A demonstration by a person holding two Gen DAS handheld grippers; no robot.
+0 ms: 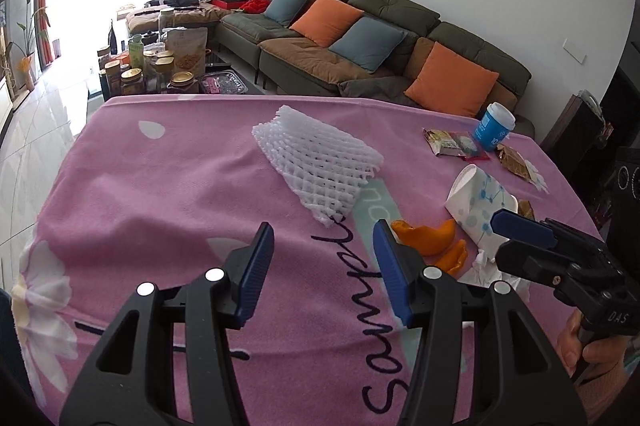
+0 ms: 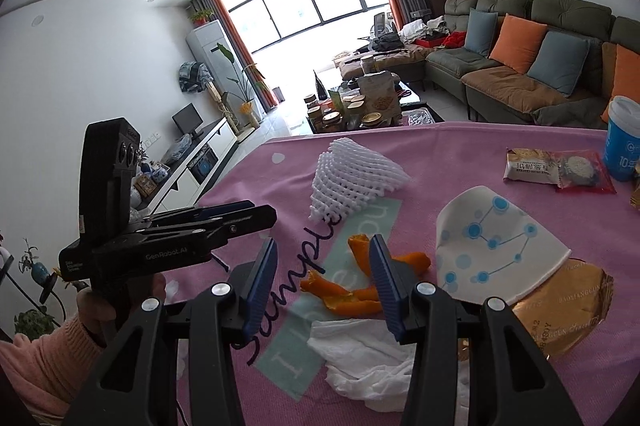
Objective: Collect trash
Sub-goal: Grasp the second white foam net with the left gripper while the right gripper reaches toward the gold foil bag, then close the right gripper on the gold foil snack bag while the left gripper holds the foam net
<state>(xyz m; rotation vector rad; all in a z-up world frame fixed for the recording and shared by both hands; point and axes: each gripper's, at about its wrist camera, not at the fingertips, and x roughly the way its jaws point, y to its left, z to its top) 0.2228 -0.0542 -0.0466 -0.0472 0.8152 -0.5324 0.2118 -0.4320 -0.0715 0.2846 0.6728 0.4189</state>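
Both grippers hang over the pink cloth [image 2: 460, 146] with nothing taken yet. The left gripper [image 1: 324, 266] stands about half open and empty, short of the white foam net [image 1: 320, 162], probably lining up on it. The right gripper [image 2: 323, 280] is also half open and empty, poised above the orange peel [image 2: 356, 296], the likeliest first pick. Its longest strip runs across the jaws' gap. The crumpled tissue [image 2: 360, 358] lies just nearer than the peel, the flattened paper cup [image 2: 496, 246] just right of it, mouth turned toward the sofa [image 2: 520, 86]
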